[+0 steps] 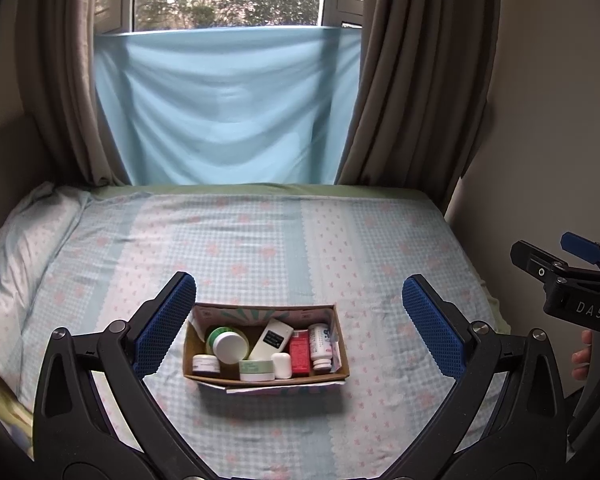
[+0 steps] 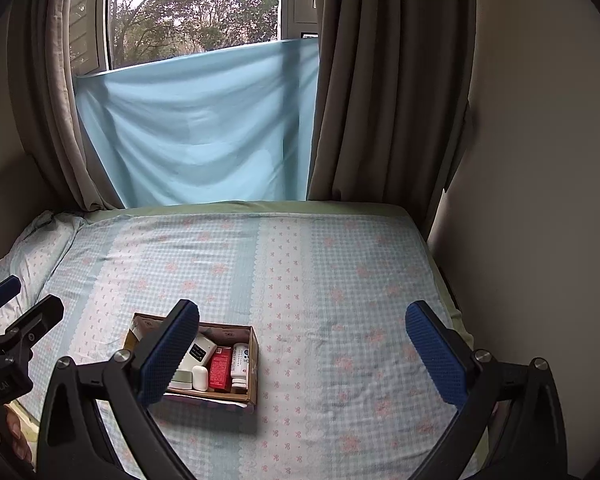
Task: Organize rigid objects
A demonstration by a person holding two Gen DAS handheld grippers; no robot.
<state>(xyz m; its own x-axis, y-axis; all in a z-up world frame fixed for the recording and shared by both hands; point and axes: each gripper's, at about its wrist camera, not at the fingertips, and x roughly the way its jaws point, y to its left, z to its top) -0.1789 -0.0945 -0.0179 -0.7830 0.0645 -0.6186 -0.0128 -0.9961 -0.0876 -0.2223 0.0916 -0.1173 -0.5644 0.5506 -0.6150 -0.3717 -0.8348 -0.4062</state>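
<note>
A cardboard box (image 1: 266,380) sits on the bed, holding several small items: a white-lidded green jar (image 1: 230,346), a white remote-like device (image 1: 271,338), a red carton (image 1: 300,352), a white pill bottle (image 1: 321,344) and small white jars. The same box (image 2: 253,350) lies left of centre in the right wrist view, its left part hidden by a finger. My left gripper (image 1: 300,326) hovers open above and in front of the box, nothing between its blue pads. My right gripper (image 2: 302,354) is open too, to the right of the box, and shows at the right edge (image 1: 576,264) of the left wrist view.
The bed (image 1: 300,240) has a blue checked sheet with pink flowers. A pillow (image 1: 24,248) lies at its left end. A light blue cloth (image 1: 228,108) hangs over the window behind, between brown curtains. A wall (image 2: 540,200) bounds the bed on the right. A hand (image 1: 584,354) grips the right tool.
</note>
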